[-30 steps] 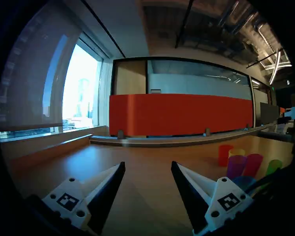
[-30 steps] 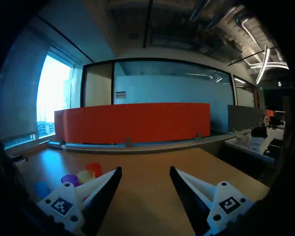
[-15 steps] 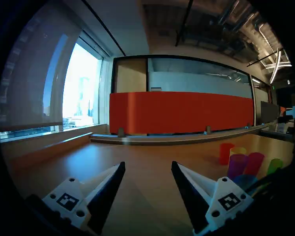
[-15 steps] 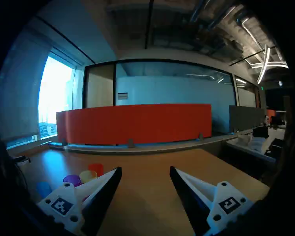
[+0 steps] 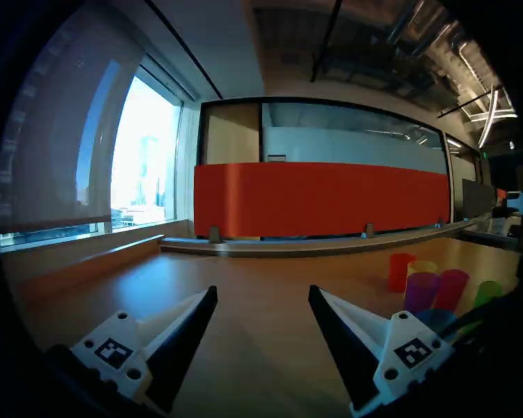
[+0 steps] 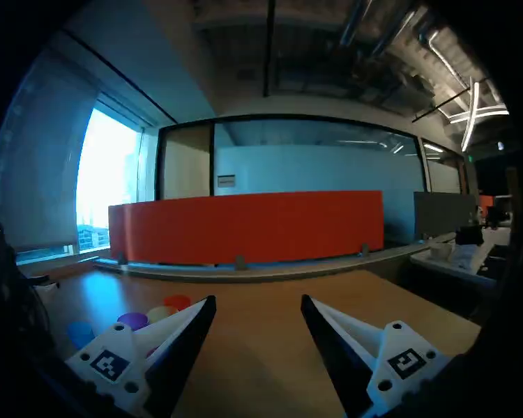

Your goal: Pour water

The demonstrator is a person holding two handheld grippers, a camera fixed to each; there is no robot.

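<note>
— Left gripper (image 5: 262, 290) status?
— Jaws apart, empty, over table (image 5: 192, 279). Right gripper (image 6: 258, 299) same.
— Cups?
— 6 cups (image 5: 420, 292) upright on table, at right in left gripper view, bunched close tog. Wall sign (image 6: 226, 180) too small to read.

Orange partition (image 5: 321, 198) backs wooden desk (image 5: 261, 285) beside bright, possibly shaded window (image 5: 144, 174).

Left claw (image 5: 262, 290), right claw (image 6: 258, 299): white wedge fingers (image 5: 160, 333), black inner faces, square black-white markers (image 5: 114, 352), small screws (image 5: 121, 315).
</note>
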